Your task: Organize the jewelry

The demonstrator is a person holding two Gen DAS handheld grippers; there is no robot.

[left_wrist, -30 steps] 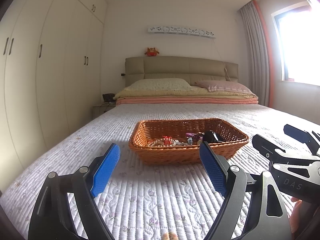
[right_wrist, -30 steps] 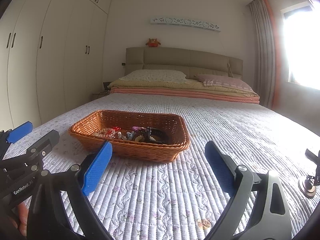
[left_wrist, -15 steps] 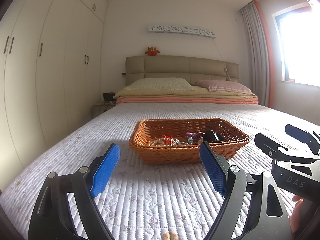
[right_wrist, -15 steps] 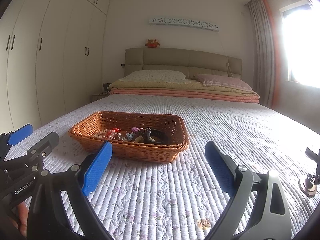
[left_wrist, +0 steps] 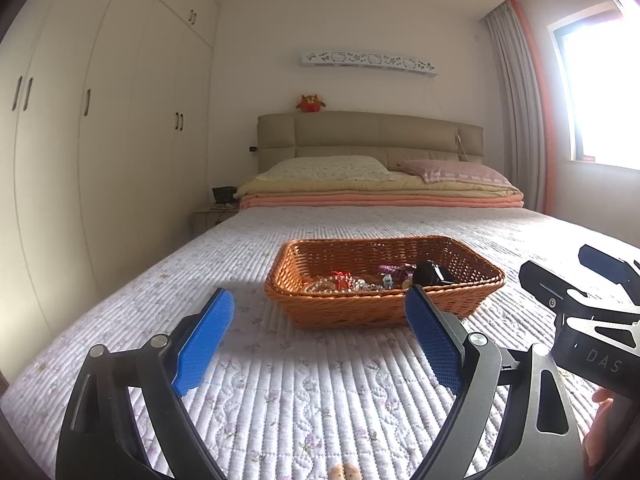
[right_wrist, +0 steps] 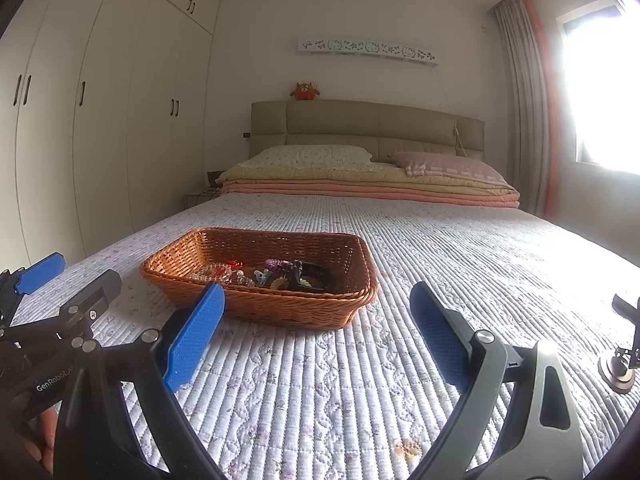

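Holding both grippers low over the quilted bedspread (left_wrist: 320, 400), I see the left gripper (left_wrist: 320, 320) spread wide, its jaws having just been opening, nothing between them. My right gripper (right_wrist: 316, 316) also gapes empty. Ahead of both, apart from the fingers, a wicker basket (left_wrist: 384, 308) sits on the bed, with the jewelry (left_wrist: 348, 283) heaped loosely inside, beads and a dark clip among it.

I'm seeing a quilted bed (left_wrist: 312, 380), basket (left_wrist: 384, 312) sitting mid-quilt, pillows (left_wrist: 332, 168) and folded blankets (left_wrist: 380, 200) up by the headboard.
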